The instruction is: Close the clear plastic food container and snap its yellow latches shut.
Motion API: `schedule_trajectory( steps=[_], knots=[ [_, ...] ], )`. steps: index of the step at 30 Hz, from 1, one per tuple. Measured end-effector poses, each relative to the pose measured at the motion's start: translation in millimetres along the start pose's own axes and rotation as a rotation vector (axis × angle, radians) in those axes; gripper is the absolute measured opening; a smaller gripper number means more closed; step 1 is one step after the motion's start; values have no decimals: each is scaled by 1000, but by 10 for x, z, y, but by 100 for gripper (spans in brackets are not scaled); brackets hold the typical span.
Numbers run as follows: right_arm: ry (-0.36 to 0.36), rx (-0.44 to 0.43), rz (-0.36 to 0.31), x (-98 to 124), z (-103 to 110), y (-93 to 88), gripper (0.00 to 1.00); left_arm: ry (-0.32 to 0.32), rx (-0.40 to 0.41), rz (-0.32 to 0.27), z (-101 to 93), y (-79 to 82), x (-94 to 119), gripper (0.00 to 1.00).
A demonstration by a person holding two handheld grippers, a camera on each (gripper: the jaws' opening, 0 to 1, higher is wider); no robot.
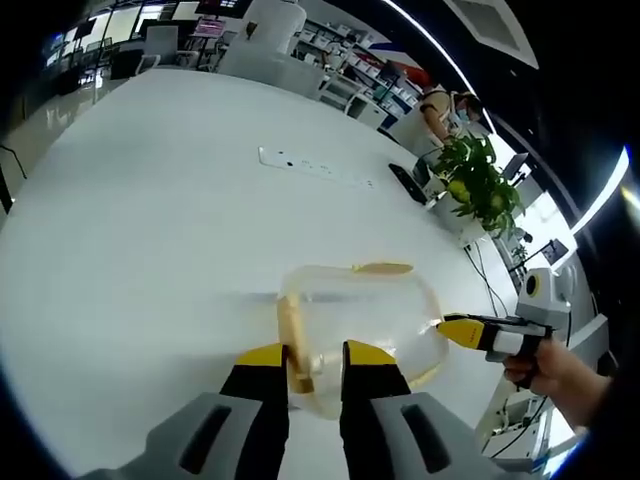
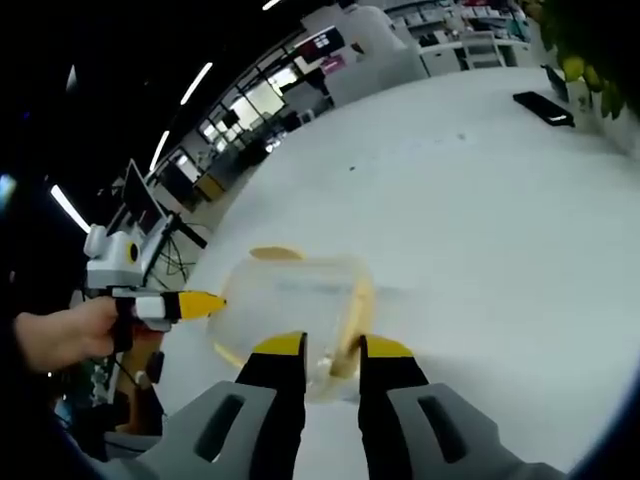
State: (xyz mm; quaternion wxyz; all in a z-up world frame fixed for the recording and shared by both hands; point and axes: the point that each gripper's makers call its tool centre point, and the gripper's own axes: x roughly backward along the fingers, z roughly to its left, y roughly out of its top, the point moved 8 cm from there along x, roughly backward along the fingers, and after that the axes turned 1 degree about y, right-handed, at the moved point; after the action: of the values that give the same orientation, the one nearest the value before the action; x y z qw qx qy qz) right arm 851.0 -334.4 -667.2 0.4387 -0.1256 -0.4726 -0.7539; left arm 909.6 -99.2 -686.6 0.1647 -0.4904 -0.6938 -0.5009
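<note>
Container sits on white table, clear plastic, lid looks down already, yellow latches round rim. My two tools come at it from opposite ends. Left tool straddles near-side latch, jaws slightly apart, wall between them, can't tell if gripping. Right tool same deal at its end, jaws apart over latch. Seen from left tool's camera, right tool tip pokes at far rim. Neither tool nearer, both on it. Guessing next step: press latches inward, toward each other.
</note>
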Motion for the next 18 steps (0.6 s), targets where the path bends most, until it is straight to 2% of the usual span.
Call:
schedule_trajectory(
  steps=[5, 8, 9, 10, 12, 14, 18],
  knots=[
    [-2, 1, 13, -19, 2, 41, 18, -18, 7, 15, 20, 79, -14, 12],
    [11, 49, 40, -33, 13, 58, 21, -35, 47, 19, 10, 88, 32, 14],
    [11, 68, 46, -38, 16, 63, 22, -36, 38, 19, 13, 100, 25, 15],
    [12, 90, 55, -41, 30, 66, 23, -38, 6, 15, -13, 106, 59, 15],
    [-2, 123, 58, -37, 42, 82, 23, -23, -109, 3, -50, 144, 94, 15],
    [-19, 174, 42, -21, 49, 131, 21, -27, -164, -7, -106, 184, 117, 17],
    [-12, 172, 4, 18, 67, 250, 19, -25, -268, -11, -182, 283, 168, 20]
  ],
)
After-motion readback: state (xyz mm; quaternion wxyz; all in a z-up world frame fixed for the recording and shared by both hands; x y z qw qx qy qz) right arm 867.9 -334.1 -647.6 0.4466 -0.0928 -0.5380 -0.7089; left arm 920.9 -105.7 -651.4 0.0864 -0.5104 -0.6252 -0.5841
